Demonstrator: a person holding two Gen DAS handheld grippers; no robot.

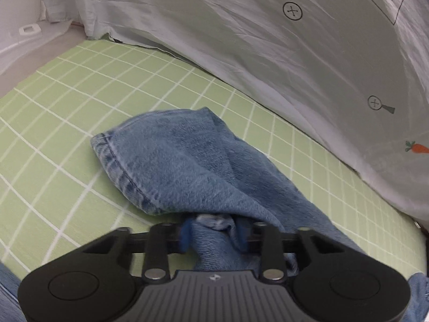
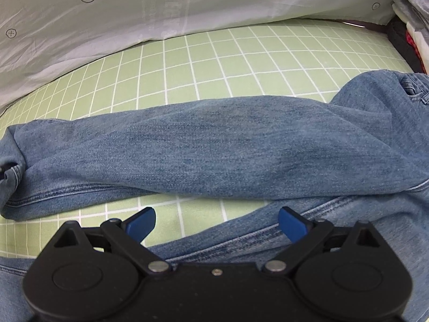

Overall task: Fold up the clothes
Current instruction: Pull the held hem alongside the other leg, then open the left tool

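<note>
A pair of blue jeans (image 2: 214, 145) lies on a green sheet with a white grid (image 2: 203, 61). In the left wrist view my left gripper (image 1: 214, 234) is shut on a bunched part of the jeans (image 1: 171, 166) near a leg's hem, which drapes ahead of it. In the right wrist view my right gripper (image 2: 215, 224) is open and empty, low over the second leg, just in front of the far leg that runs across the view. The waist of the jeans (image 2: 410, 86) is at the right.
A white printed duvet or pillow (image 1: 268, 40) is bunched along the far side of the bed, also in the right wrist view (image 2: 107, 21). A pile of other clothes (image 2: 410, 21) sits at the far right. A white wall or bed frame (image 1: 21, 37) is at far left.
</note>
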